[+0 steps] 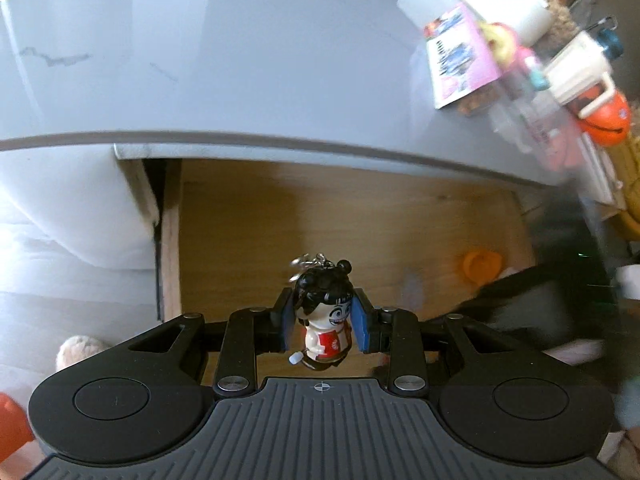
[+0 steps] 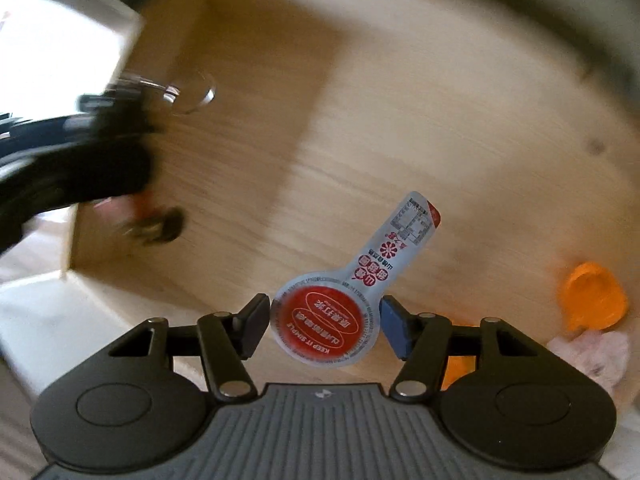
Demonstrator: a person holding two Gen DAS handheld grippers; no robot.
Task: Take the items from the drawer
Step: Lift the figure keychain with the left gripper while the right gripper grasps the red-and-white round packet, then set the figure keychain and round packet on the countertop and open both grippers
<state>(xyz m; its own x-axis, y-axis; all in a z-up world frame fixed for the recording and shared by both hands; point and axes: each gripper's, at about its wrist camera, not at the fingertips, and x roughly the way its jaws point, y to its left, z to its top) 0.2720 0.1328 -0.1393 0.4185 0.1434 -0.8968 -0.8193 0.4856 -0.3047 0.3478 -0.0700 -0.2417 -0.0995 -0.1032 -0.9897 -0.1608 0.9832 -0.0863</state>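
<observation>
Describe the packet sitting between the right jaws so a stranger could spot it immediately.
Look into the open wooden drawer. Low in the right wrist view, between the right gripper's jaws, lies a spoon-shaped packet. Unlike the orange cap nearby, it is clear plastic with a round red label and a printed neck.

This is looking like a lived-in home, most likely a living room or a child's corner. A glossy grey bench (image 1: 200, 60) with faint marble veining is carrying a jumble at its far right: a pink printed booklet (image 1: 460, 56), small toys, a white cup, an orange ball-shaped thing (image 1: 604, 116). Below its edge, a light wood drawer (image 1: 320, 216) is standing open, holding odds and ends such as an orange plastic piece (image 2: 594, 300) and a sealed snack packet with red printing (image 2: 328, 320). Pale wood-look flooring (image 1: 60, 300) is showing at the left, with a plush toy (image 1: 80, 350) lying on it.
</observation>
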